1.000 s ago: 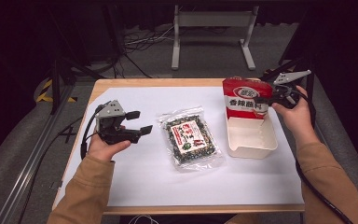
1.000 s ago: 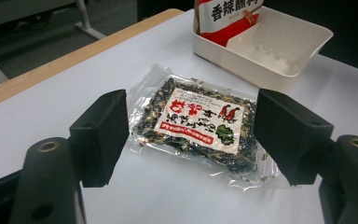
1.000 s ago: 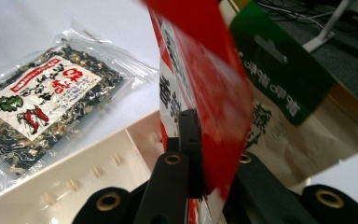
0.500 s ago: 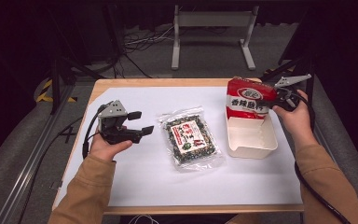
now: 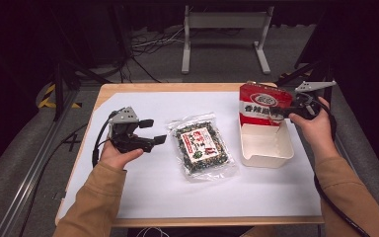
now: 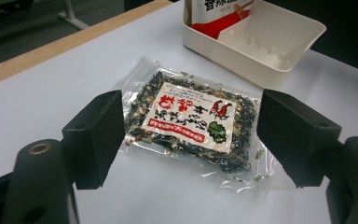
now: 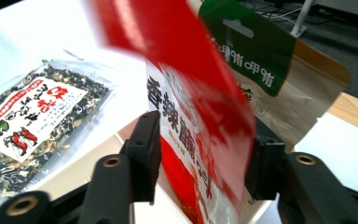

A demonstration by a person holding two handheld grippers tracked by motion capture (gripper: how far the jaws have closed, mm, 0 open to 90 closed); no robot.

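Since a moment ago the right gripper point(image 5: 287, 112) fingers have just opened apart around the red snack pouch point(image 5: 261, 104), standing at the white tray's point(image 5: 268, 148) twelve o'clock end, so unsupported it may topple; left gripper point(image 5: 152, 132) fingers apart.

Left gripper point(image 5: 154, 131) fingers spread wide; right gripper point(image 5: 282, 112) fingers just opened.
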